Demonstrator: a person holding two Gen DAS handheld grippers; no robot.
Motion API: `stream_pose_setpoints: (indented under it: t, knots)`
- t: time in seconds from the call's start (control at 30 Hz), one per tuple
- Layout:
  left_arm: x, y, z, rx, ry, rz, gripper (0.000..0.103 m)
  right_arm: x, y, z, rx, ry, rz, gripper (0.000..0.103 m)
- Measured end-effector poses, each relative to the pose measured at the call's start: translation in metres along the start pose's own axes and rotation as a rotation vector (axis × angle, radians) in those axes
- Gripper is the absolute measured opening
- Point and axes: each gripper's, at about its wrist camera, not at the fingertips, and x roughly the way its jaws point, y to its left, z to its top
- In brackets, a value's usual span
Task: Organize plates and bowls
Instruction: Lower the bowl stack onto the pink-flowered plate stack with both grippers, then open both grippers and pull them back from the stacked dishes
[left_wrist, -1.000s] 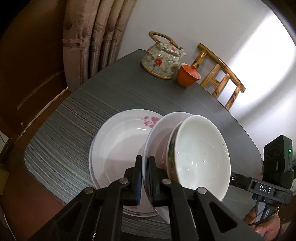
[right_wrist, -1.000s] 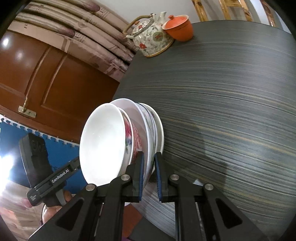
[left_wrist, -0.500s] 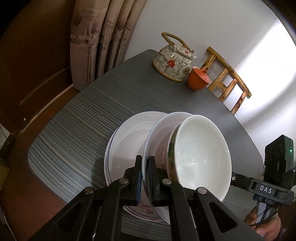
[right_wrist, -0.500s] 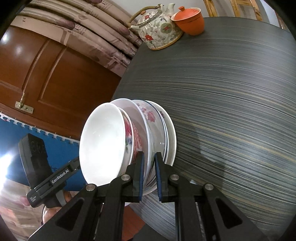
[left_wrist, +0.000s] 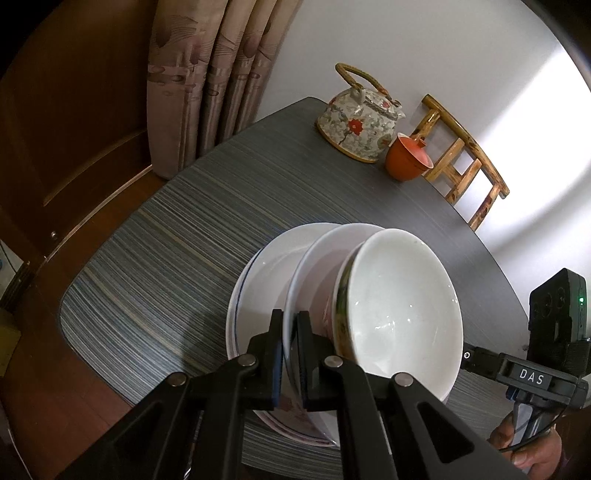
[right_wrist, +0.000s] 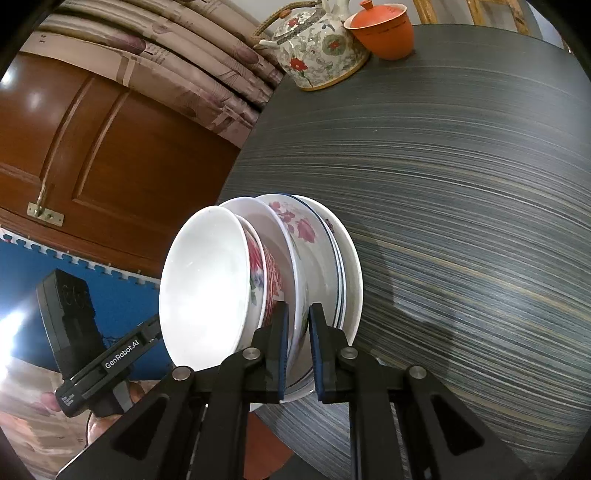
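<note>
On the table (left_wrist: 207, 206), the held plate (left_wrist: 314, 258) now covers the stack (left_wrist: 258, 280); both grippers (left_wrist: 290, 332) (right_wrist: 297, 325), angled down, clamp its rim.

Bowl stack (left_wrist: 402, 306) hides plates' (left_wrist: 266, 269) right half & table (left_wrist: 192, 240) under; chair (left_wrist: 465, 162) legs hidden behind table

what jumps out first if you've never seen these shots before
A stack of white bowls nested in a deep plate, held from opposite sides by the left gripper and right gripper, over plates on the striped table. At the far edge stand a floral teapot and an orange cup.
</note>
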Motion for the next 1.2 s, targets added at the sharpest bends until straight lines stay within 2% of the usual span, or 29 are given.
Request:
stream_pose_setpoints:
  t: [0.8, 1.07, 1.17, 1.2]
  knots:
    - [-0.001, 0.003, -0.001, 0.005, -0.020, 0.012, 0.005, 0.007, 0.005, 0.005, -0.011, -0.013, 0.017, 0.014]
    - [0.001, -0.005, -0.001, 0.067, -0.032, 0.069, 0.009, 0.005, 0.009, 0.002, -0.045, -0.047, -0.005, 0.014]
    - [0.001, -0.008, -0.002, 0.082, -0.030, 0.089, 0.009, 0.004, 0.010, 0.001, -0.056, -0.061, -0.022, 0.017]
    - [0.001, -0.009, -0.003, 0.093, -0.031, 0.099, 0.010, 0.004, 0.009, 0.001, -0.061, -0.064, -0.033, 0.023]
